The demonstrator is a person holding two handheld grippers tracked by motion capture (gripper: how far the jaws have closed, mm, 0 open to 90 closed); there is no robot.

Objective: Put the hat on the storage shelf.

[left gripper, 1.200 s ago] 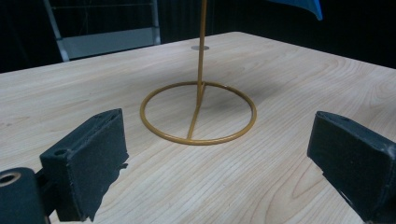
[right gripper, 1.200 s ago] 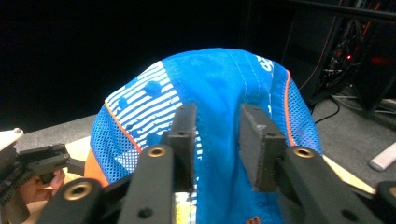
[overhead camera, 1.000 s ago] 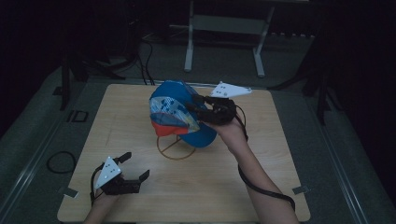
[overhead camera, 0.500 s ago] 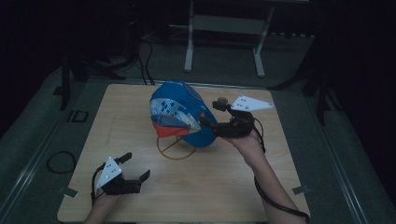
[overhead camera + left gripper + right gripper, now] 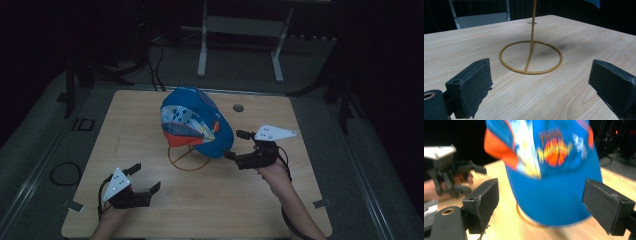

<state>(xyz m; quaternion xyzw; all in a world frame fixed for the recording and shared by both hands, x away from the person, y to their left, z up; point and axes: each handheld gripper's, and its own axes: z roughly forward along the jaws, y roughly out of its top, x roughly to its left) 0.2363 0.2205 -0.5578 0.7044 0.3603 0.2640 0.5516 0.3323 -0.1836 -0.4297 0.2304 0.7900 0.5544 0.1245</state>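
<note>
Looking like one blue cap point(image 5: 197, 122) hung on one gold wire stand point(image 5: 189, 159) near the middle of the table point(image 5: 300, 200), a bit toward the far edge. Right tool point(image 5: 239, 145) just beside the cap's right side, jaws having just been opening, spread wide now, nothing between them. Left tool point(image 5: 146, 177) near the front-left corner, released too, holding nothing. Could go wrong: bumping the brim while pulling away, tipping that skinny stand or sliding the cap off. Count: one cap, one stand, two tools.
</note>
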